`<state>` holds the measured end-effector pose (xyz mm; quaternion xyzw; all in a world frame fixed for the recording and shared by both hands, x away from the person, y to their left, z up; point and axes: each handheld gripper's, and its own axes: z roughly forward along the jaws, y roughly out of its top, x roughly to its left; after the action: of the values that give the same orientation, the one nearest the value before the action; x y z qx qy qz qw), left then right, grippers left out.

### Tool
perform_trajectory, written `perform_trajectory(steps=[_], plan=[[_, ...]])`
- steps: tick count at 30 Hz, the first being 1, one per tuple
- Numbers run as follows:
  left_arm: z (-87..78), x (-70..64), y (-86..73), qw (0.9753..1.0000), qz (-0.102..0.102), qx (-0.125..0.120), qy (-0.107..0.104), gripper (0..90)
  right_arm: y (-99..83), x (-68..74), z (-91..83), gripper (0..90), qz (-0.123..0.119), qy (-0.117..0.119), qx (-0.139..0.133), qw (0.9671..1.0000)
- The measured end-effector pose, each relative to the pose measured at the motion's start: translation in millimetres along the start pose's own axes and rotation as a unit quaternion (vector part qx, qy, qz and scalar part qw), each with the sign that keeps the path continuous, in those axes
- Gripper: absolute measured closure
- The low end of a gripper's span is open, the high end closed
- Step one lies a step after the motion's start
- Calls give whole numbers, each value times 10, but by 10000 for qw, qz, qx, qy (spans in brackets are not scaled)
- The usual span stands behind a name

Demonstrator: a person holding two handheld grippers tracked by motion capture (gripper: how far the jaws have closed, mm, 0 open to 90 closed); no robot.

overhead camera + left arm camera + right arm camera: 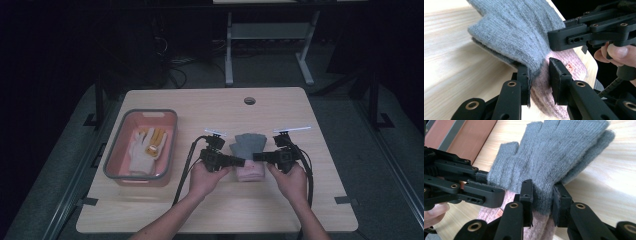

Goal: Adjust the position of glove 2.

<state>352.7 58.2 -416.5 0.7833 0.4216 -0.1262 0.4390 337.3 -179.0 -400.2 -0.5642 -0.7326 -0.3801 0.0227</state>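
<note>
A grey-and-pink glove lies mid-desk, right of a pink bin. The left gripper and right gripper each pinch its edge, their fingers closed on the knit.

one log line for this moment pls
left gripper: shut on gloves | right gripper: shut on gloves | gloves: on table | bin: white glove inside

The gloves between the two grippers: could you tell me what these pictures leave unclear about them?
- Pink cuff: its small label is too blurred to read in the left gripper view.
- Grey gloves: fingertips cut off by the top edge in the right gripper view.
- Left gripper and right gripper: the jaws' grip is too small to judge in the high view.
</note>
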Motion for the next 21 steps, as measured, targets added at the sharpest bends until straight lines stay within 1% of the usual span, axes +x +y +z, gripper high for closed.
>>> perform_trajectory(steps=[2, 7, 8, 9, 11, 15, 19, 20, 21], plan=[[-48, 27, -1, 10000, -41, -25, -14, 715, 28, 37, 21, 734, -33, 13, -3, 10000], [-181, 77, 16, 9999, -57, -82, 16, 715, 106, 131, 68, 736, -81, 102, -18, 9999], [-205, 92, 18, 10000, -32, -78, 16, 715, 121, 152, 76, 736, -109, 113, -10, 9999], [-227, 100, 22, 9999, -65, -100, 14, 715, 137, 175, 85, 737, -113, 117, -4, 9999], [-270, 120, 31, 9999, -61, -118, 14, 715, 164, 202, 101, 736, -164, 138, -15, 9998], [-367, 149, 44, 9998, -58, -169, 46, 715, 227, 267, 135, 737, -183, 238, -45, 9995], [-448, 174, 48, 9997, -50, -220, 75, 715, 264, 331, 163, 738, -254, 258, -66, 9993], [-468, 180, 50, 9998, -42, -198, 69, 715, 277, 352, 167, 738, -234, 281, -69, 9993], [-483, 183, 51, 9997, -45, -240, 84, 714, 284, 360, 169, 738, -260, 282, -71, 9992]])
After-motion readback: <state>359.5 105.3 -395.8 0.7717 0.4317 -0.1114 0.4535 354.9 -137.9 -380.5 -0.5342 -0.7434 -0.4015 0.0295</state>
